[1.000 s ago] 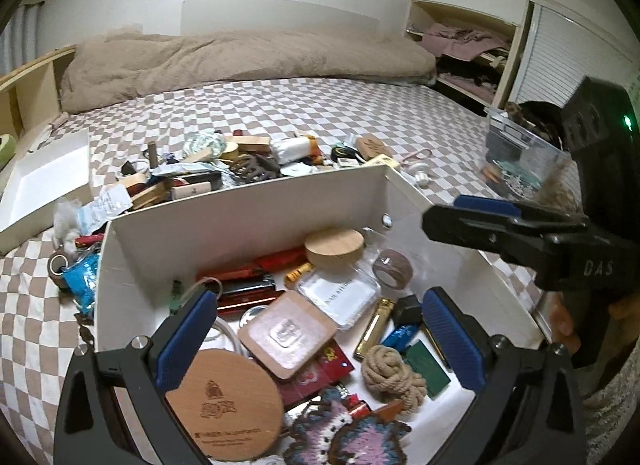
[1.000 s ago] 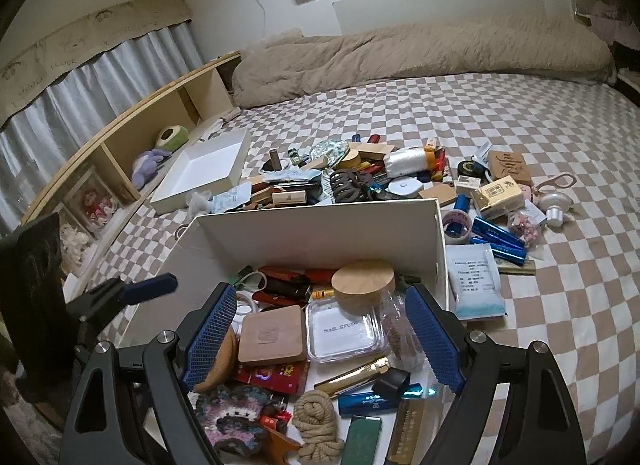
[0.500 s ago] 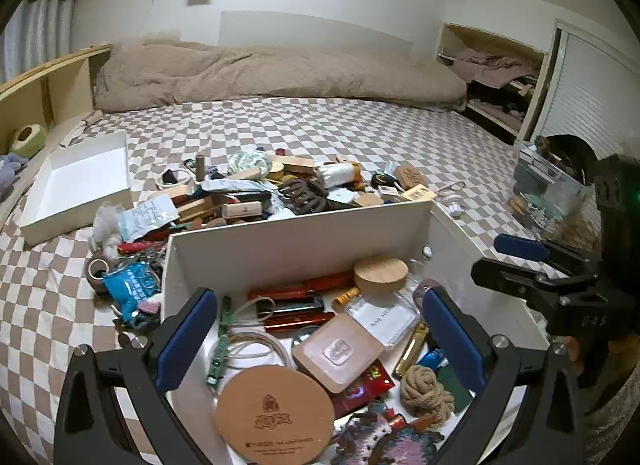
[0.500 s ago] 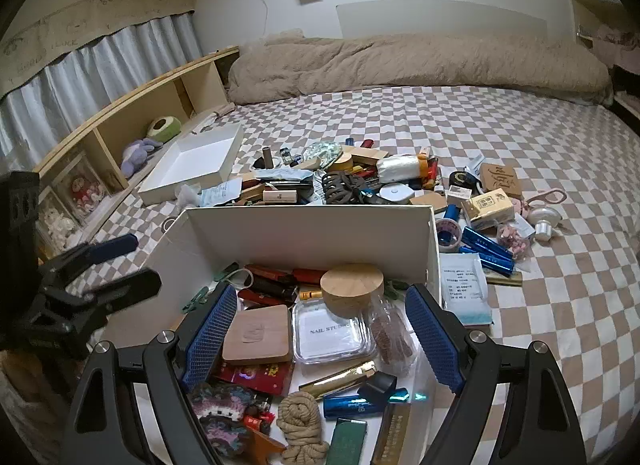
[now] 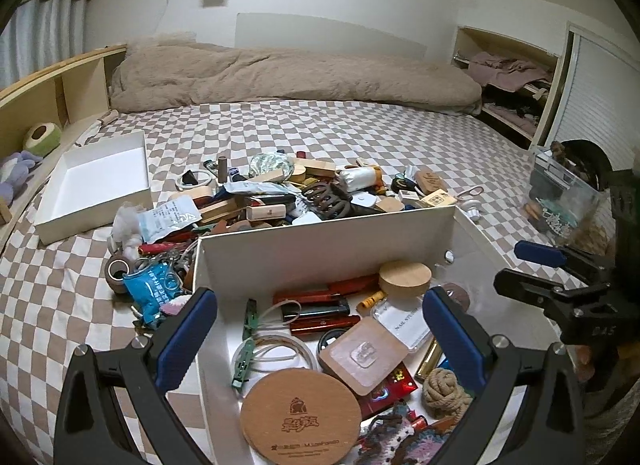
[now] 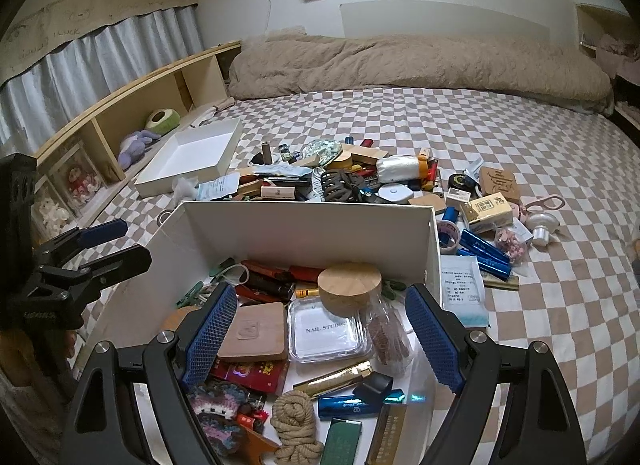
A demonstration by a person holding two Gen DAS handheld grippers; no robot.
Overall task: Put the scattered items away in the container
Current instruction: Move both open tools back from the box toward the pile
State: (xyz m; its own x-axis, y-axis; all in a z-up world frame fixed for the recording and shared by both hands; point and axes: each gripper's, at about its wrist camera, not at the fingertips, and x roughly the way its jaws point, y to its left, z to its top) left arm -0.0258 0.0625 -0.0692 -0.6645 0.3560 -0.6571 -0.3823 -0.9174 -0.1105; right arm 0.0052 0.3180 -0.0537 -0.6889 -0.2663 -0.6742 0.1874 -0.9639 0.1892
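Note:
The white box [image 5: 328, 241] [image 6: 308, 229] sits on the checked bed, holding a round wooden coaster [image 5: 300, 421], a wooden lid [image 6: 350, 281], a rope knot [image 6: 296, 421] and a clear case [image 6: 328, 329]. Scattered items [image 5: 280, 193] [image 6: 340, 177] lie heaped behind its far wall. Blue tubes [image 6: 484, 249] lie to its right and a blue packet [image 5: 152, 285] to its left. My left gripper [image 5: 318, 301] hangs open over the box's left part, holding nothing. Over the box's near middle my right gripper [image 6: 320, 293] is open too, with nothing pressed between its pads.
A shallow white tray [image 5: 96, 189] [image 6: 192, 157] lies at the far left of the bed. A beige duvet [image 5: 280, 77] runs along the headboard. A wooden shelf [image 6: 120, 117] with soft toys lines the left side. A clear bin [image 5: 560, 193] stands at the right.
The left gripper has drawn back, up and to the left, so the box's left wall and the pile beside it now show. The right gripper has stayed put. Both stay open.

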